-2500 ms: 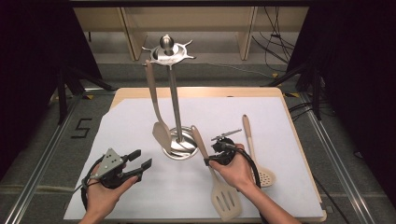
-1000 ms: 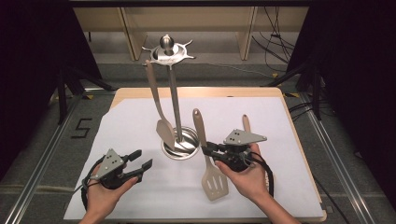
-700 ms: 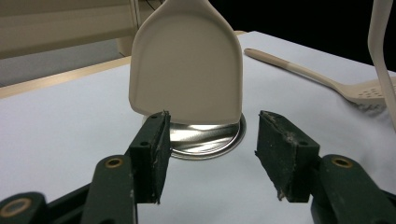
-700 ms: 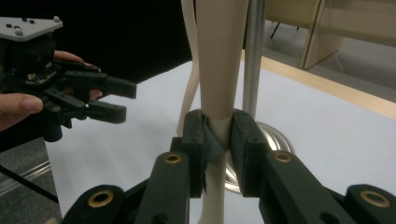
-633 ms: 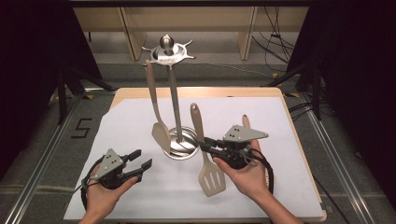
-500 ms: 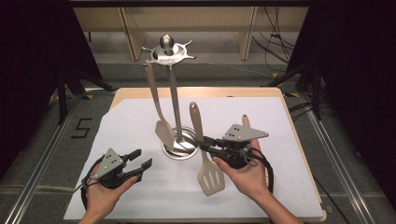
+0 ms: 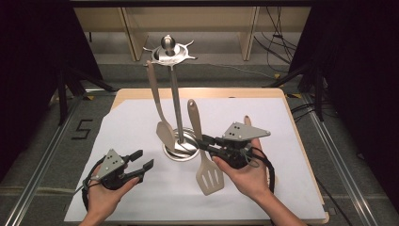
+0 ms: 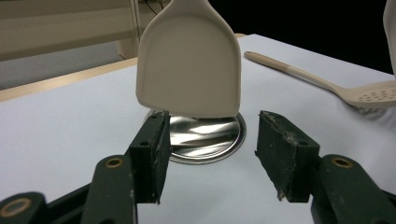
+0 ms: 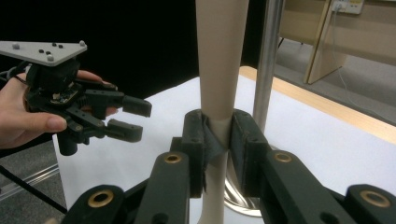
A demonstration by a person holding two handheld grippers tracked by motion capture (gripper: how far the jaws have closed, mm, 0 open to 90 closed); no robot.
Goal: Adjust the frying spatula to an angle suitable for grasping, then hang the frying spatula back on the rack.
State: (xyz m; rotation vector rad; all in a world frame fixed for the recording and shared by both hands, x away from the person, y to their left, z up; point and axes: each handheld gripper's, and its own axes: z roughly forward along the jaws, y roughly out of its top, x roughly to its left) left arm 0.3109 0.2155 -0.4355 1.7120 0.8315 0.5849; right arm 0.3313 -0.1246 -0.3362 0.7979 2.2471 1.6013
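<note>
Right gripper [image 7: 205, 141] clamps beige slotted plastic spatula [image 7: 203, 151]; left gripper [image 7: 142, 160] wide, empty. Lift handle tip toward steel hanging rack [image 7: 168, 52], clear of hung beige turner [image 7: 160, 109].

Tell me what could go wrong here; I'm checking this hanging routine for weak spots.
The right gripper clamps the slotted spatula at its narrow handle, so it may swivel or slip. Its handle tip stands close beside the stand's pole and the hanging turner; a careless lift could knock either.

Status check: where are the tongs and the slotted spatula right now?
Right tongs clamped on slotted spatula handle, lifted off the sheet. Left tongs open, empty. Rack pole and hung spatula close beside it.
</note>
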